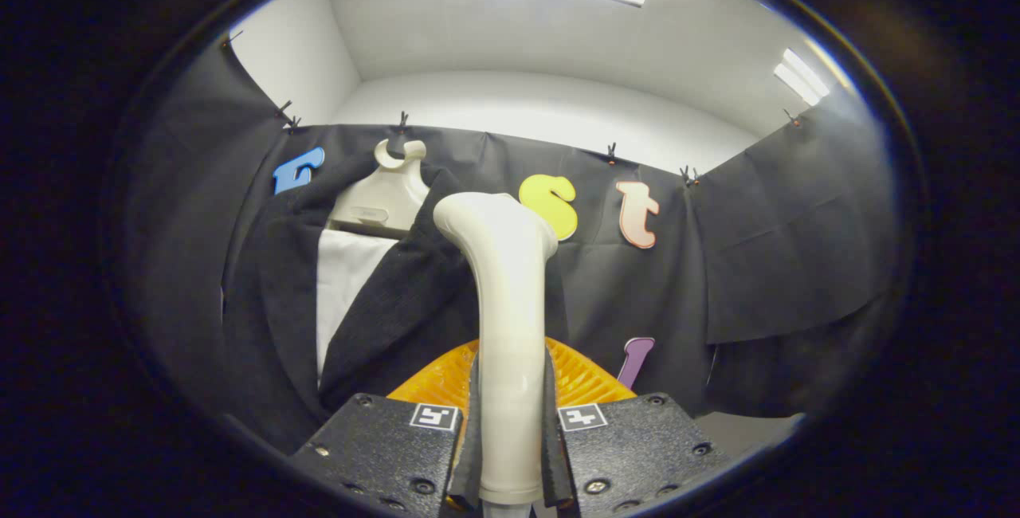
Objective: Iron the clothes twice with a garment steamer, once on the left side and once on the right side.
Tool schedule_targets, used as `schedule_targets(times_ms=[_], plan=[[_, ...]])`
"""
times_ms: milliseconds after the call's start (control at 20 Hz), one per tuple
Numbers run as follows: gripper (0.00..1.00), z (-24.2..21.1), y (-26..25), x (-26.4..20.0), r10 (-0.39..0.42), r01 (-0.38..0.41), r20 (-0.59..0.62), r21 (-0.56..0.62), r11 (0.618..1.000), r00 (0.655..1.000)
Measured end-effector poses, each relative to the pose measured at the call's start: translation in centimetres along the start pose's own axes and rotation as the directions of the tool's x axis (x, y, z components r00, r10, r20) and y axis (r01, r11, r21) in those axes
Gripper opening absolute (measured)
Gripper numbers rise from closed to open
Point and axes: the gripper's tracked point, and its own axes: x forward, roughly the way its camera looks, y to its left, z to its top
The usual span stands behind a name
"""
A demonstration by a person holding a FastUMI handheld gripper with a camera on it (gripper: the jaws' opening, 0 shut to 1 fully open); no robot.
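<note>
A cream-white garment steamer [506,327] stands upright between my fingers, its curved head reaching up ahead of them. My gripper [510,422] is shut on the steamer's handle, both fingers pressing its sides. A dark jacket [398,311] hangs on a white hanger [386,195] beyond and left of the steamer, over a white shirt front [343,279]. The steamer head sits near the jacket's right lapel and shoulder; I cannot tell whether it touches the cloth.
An orange ribbed plastic object [582,378] lies just behind the steamer handle, low between the fingers. Black cloth [717,263] forms the booth's wall behind and to the right. White walls and ceiling lights are above.
</note>
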Motion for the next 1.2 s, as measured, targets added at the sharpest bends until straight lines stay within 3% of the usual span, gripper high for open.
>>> schedule_targets(times_ms=[1200], plan=[[0.32,-12.9,1.9,-8.0,0.001,-0.025,-0.201,-0.118,0.993,0.980]])
